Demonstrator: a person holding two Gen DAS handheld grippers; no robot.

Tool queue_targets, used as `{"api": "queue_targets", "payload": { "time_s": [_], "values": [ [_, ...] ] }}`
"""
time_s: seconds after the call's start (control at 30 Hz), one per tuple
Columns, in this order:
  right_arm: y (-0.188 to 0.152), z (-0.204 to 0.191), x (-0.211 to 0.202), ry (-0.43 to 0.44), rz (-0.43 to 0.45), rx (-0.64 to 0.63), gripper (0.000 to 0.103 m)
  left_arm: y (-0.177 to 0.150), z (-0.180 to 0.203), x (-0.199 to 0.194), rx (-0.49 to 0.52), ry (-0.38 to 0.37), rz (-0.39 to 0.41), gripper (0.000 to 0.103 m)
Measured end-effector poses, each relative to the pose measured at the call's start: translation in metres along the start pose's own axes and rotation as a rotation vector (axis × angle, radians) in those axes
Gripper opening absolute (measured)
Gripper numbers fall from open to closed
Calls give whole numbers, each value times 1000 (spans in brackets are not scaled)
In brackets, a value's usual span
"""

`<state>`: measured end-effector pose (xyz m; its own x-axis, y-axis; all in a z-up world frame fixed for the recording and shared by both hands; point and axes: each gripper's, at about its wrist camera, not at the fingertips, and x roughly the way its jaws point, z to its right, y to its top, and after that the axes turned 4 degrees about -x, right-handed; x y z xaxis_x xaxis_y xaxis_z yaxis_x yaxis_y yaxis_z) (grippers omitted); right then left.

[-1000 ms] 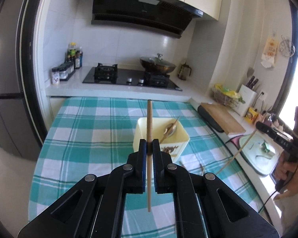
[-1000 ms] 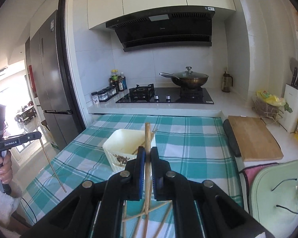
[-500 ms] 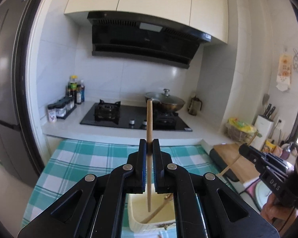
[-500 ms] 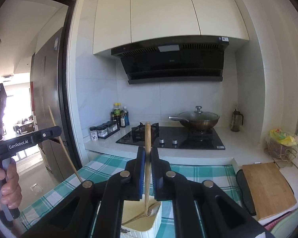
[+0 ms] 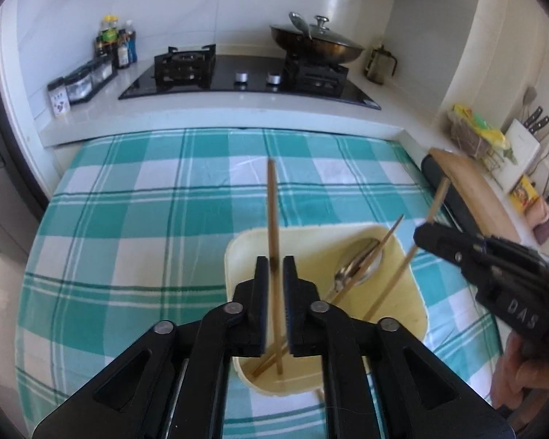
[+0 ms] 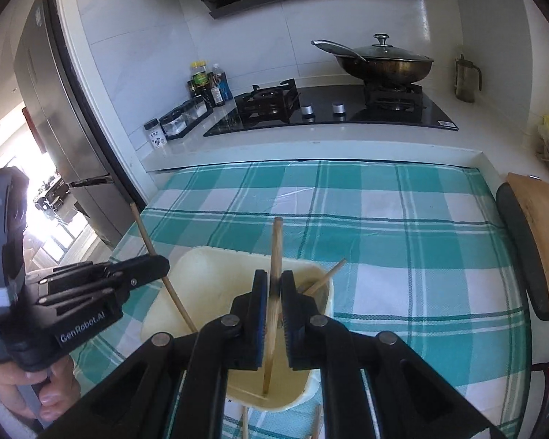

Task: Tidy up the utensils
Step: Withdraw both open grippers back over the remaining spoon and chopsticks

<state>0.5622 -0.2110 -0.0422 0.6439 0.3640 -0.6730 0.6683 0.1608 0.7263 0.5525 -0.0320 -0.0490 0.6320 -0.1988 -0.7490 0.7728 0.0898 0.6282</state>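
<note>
Both claws lowered over tub (image 5: 417, 285) | left claw (image 5: 274, 270) opening | chopstick (image 5: 273, 219) loose

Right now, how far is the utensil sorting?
Done: a spoon and a chopstick already lie in the cream tub. In hand: both tongs, left and right, are opening, each with a chopstick standing in the tub. Left: some chopsticks on the cloth near the tub.

Home kitchen: black gas hob (image 5: 249, 73) at 12 o'clock carrying lidded dark wok (image 5: 318, 42); condiment bottles (image 5: 117, 42) at 11; white knife block (image 5: 527, 135) at 2; steel fridge (image 6: 51, 109) at 10.
</note>
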Motion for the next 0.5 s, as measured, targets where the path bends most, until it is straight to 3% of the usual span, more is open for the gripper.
{"api": "queue_targets", "payload": {
  "time_s": [0.03, 0.07, 0.1, 0.2, 0.3, 0.4, 0.5],
  "values": [
    [1, 1, 0, 3, 1, 11, 13, -2, 1, -3, -4, -6, -2, 32],
    [2, 2, -2, 12, 6, 21, 29, -6, -1, -11, -6, -11, 6, 46],
    [0, 4, -7, 15, 20, 30, 45, -9, -3, -18, -2, -11, 14, 54],
    [-4, 6, -32, -15, 80, 11, 47, -30, -10, -42, 32, -12, 4, 61],
    [-28, 7, -61, -28, 89, -30, 47, -76, -24, -59, 70, 13, -55, 69],
    [-78, 15, -90, -60, 70, -62, 47, -138, -40, -66, 93, 57, -86, 73],
    [-155, 28, -113, -145, 40, -72, 47, -205, -58, -63, 66, 123, -84, 73]
  ]
}}
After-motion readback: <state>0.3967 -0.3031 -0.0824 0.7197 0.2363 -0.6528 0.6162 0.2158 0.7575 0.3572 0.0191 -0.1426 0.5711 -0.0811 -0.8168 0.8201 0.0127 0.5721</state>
